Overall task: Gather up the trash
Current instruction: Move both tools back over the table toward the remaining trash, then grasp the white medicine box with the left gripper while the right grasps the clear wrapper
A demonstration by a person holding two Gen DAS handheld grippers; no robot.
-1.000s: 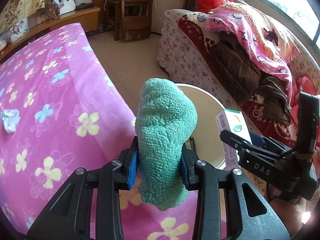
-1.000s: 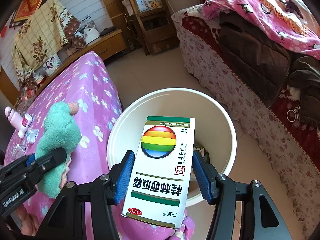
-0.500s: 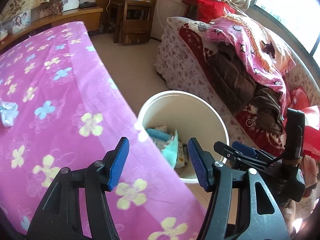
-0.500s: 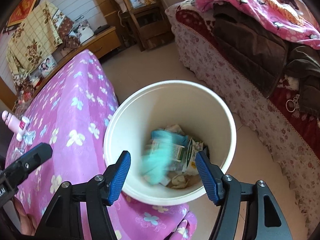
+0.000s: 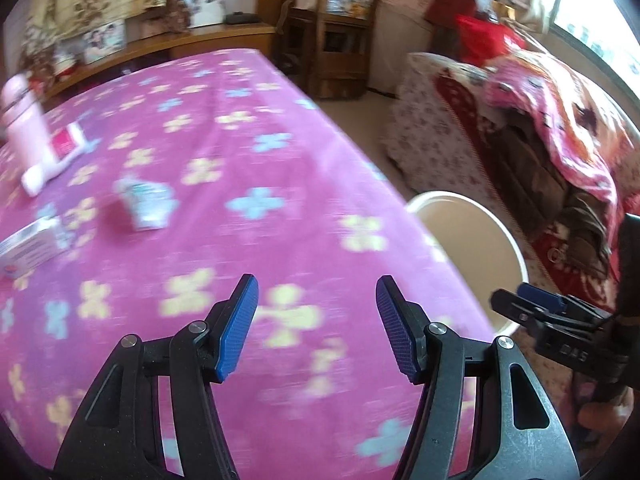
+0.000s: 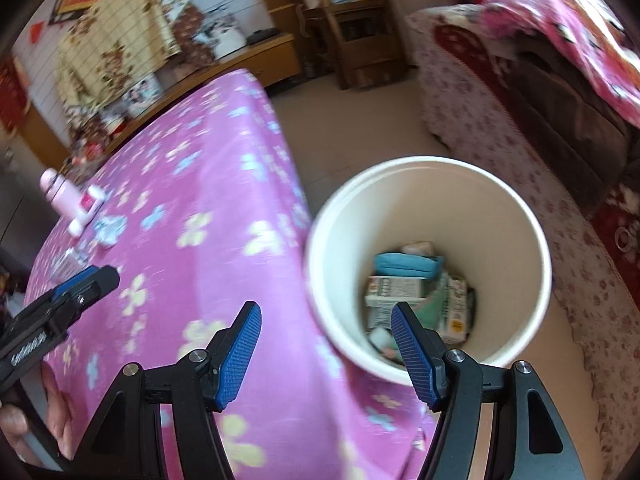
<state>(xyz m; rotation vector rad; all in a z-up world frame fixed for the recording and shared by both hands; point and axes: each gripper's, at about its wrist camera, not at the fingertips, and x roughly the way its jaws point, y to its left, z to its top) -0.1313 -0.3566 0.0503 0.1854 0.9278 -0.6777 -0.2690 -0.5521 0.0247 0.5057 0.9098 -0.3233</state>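
My left gripper (image 5: 317,280) stands open and empty over the pink flowered tablecloth (image 5: 248,152). Ahead of it to the left lie a crumpled silvery wrapper (image 5: 146,204) and a small white box (image 5: 28,246). My right gripper (image 6: 326,308) is open and empty too, straddling the table's edge and the near rim of the white bucket (image 6: 480,216). In the bucket lie a teal cloth (image 6: 404,264) and several printed cartons (image 6: 394,290). The left gripper (image 6: 92,280) shows at the left edge, the right gripper (image 5: 532,300) beside the bucket (image 5: 468,240).
A pink bottle (image 5: 22,128) and a white tube (image 5: 56,160) lie at the table's far left. A sofa piled with blankets (image 5: 560,128) runs along the right. A wooden shelf (image 5: 340,28) and a low cabinet (image 5: 208,38) stand at the back.
Both grippers opened: the green cloth and the rainbow-printed box dropped into the bucket. Both hands then swung left, off the bucket and over the table.
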